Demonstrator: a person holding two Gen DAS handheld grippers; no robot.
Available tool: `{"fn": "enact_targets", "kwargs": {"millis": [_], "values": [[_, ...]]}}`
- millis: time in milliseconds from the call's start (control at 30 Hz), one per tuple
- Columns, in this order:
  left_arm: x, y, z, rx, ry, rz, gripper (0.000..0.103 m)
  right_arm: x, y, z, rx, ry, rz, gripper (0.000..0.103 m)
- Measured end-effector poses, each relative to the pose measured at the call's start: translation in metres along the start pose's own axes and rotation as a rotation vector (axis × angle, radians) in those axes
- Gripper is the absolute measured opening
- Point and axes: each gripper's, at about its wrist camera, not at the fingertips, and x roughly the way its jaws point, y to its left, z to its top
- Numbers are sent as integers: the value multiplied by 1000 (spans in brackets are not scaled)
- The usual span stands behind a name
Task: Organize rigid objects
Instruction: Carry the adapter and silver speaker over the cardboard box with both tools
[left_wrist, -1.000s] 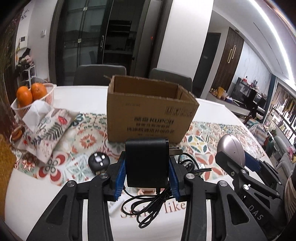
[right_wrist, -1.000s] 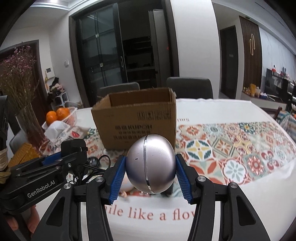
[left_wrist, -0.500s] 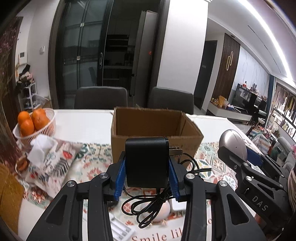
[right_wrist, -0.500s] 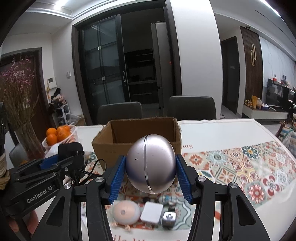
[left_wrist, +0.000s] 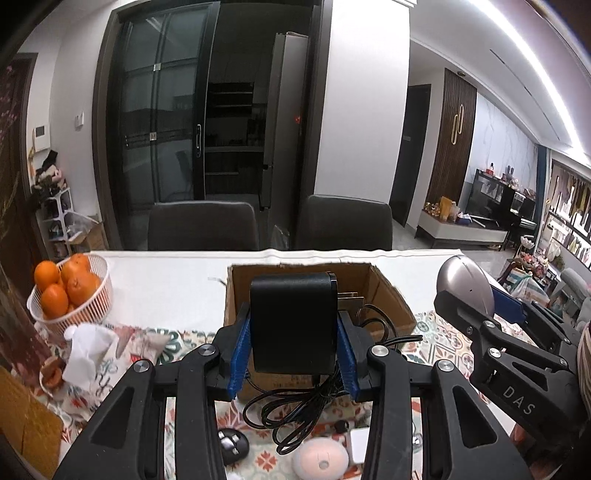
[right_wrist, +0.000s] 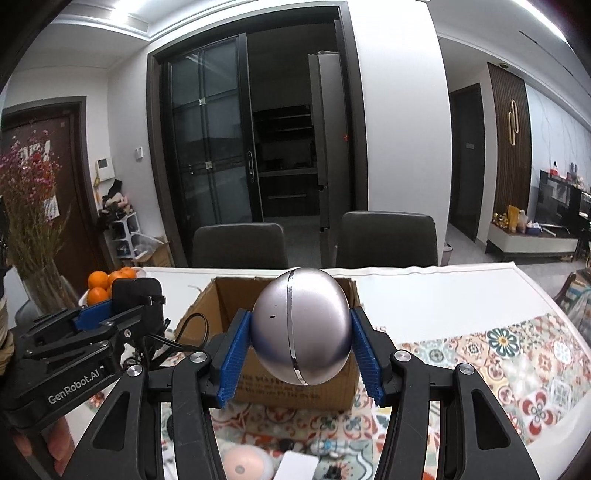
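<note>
The left tongs (left_wrist: 293, 347) are clamped on a black power adapter (left_wrist: 293, 325), its cord (left_wrist: 306, 410) dangling, at the frame's centre before the open cardboard box (left_wrist: 384, 295). The right tongs (right_wrist: 301, 349) grip a silver egg-shaped gadget (right_wrist: 301, 326), likewise mid-frame over the box. Neither is inside yet. On the tabletop (right_wrist: 443, 295), a pink round device (left_wrist: 320, 457) and a black fob (left_wrist: 231, 445) at the lower edge remain to be sorted.

Two chairs (left_wrist: 202, 226), one cardboard box (left_wrist: 384, 295)
</note>
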Motion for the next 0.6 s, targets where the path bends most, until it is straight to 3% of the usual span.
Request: {"fn": "enact_targets", "kwargs": {"millis": [333,600], "values": [[43,2,34,19,43,5,41,33,-8,23,-11,49,3,54],[83,1,39,41,101,12,41,71,-16,29,-25,128,12,54]]}}
